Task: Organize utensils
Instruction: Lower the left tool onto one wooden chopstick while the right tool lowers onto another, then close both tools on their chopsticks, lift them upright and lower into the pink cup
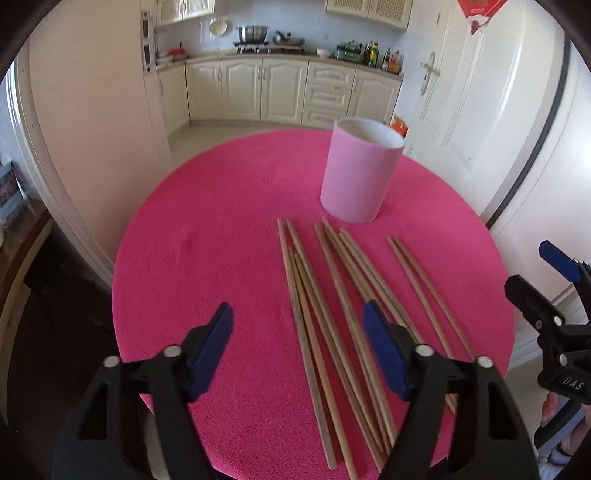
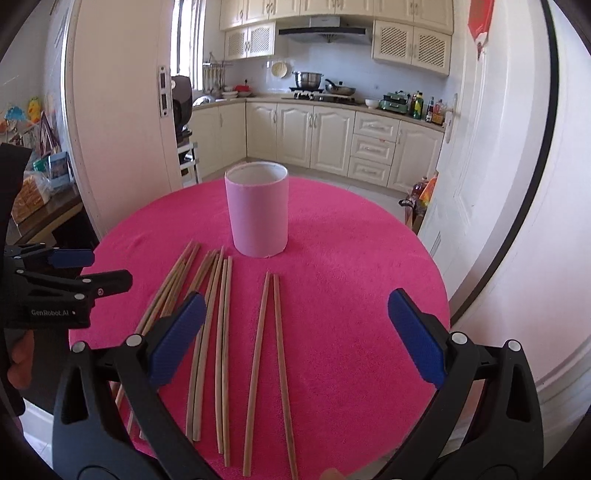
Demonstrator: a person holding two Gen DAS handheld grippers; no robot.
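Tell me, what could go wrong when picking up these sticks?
1. The chopsticks lie bunched and crossing on the pink cloth, so an open tool might grab several or knock others off the near edge.
2. The pink cup stands upright and looks light; a long stick pushed against its rim could tip it.

Behind your table sits a kitchen: cream cabinets under a counter, a steel pot and a frying pan on the stove, a hood above. To your right you have bottles, a green appliance and a white door. A red hanging is up top
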